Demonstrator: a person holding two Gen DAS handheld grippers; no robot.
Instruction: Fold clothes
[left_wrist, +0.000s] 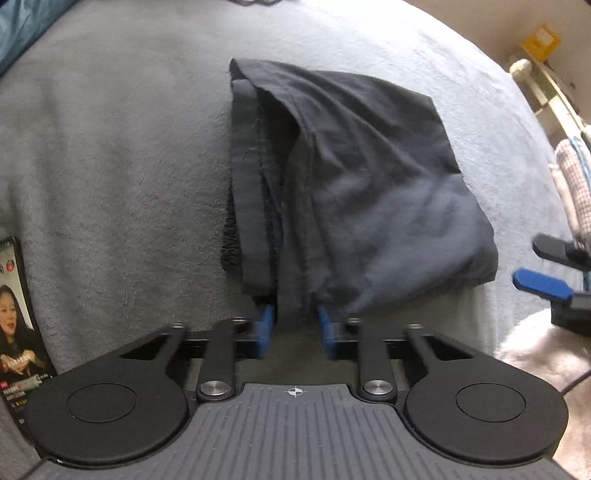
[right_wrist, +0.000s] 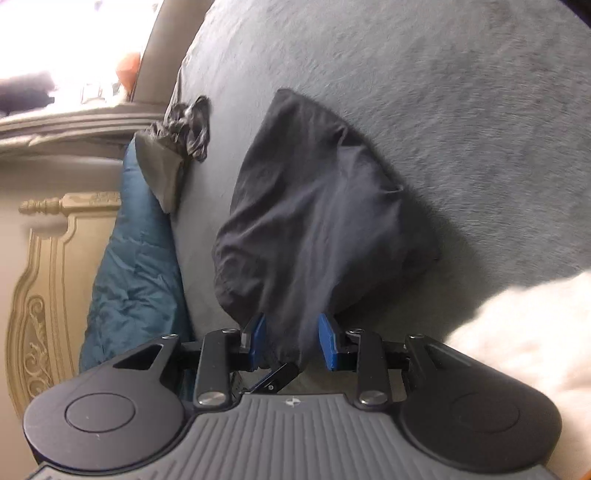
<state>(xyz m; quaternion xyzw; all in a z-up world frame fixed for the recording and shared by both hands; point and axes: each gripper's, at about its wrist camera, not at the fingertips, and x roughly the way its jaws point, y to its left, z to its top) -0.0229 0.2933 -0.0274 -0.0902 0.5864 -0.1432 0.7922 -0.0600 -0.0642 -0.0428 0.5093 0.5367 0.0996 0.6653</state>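
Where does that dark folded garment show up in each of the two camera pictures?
Left wrist view: the dark garment fills the centre, its near edge between the hand-held gripper's blue fingers.
Right wrist view: it sits centre, running down to the fingers.
Shared landmark: the grey blanket under it.

Grey fleece blanket (left_wrist: 110, 155) covers the bed. Carved cream headboard (right_wrist: 48, 266) at its edge, teal quilt (right_wrist: 133, 280) bunched against it. Bright washed-out daylight from window (right_wrist: 66, 40) beyond. Pale wooden rack (left_wrist: 550, 99) beside bed.
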